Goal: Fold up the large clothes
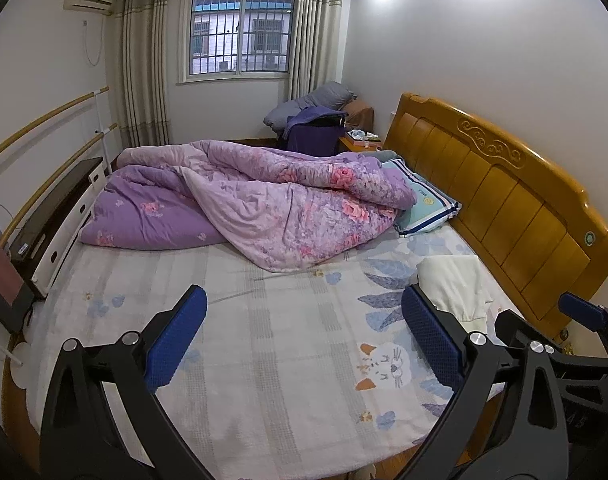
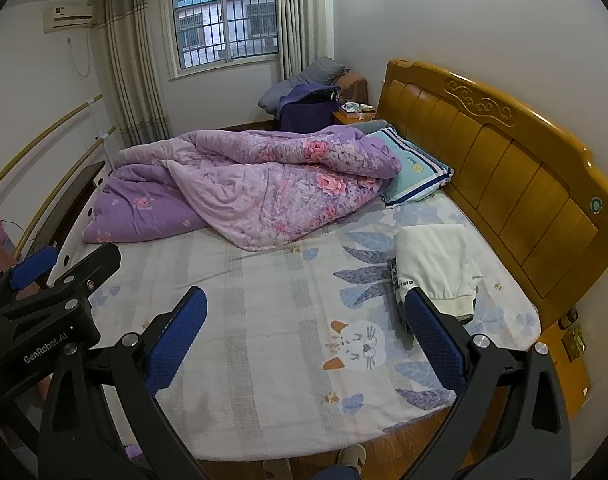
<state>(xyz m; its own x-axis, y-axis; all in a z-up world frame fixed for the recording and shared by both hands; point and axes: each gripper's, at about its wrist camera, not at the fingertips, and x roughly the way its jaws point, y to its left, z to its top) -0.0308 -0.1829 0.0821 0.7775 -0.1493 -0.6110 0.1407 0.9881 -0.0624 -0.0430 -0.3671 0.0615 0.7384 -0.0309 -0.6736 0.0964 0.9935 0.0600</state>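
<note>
A white folded garment [image 1: 455, 284] lies on the bed by the wooden headboard, a dark printed panel showing along its left edge [image 2: 395, 276]. My left gripper [image 1: 304, 300] hovers open over the patterned sheet, nothing between its blue pads; the garment sits just beyond its right finger. My right gripper [image 2: 304, 300] is open too and holds nothing, its right finger overlapping the garment's [image 2: 435, 264] near edge in the view. Both grippers stand side by side at the foot side of the bed.
A crumpled purple floral quilt [image 1: 264, 200] fills the far half of the bed [image 1: 284, 360], partly over a striped pillow [image 1: 423, 204]. The headboard [image 2: 523, 168] runs along the right. A desk [image 1: 52, 216] borders the left. A person's slippered feet [image 2: 351, 456] stand below.
</note>
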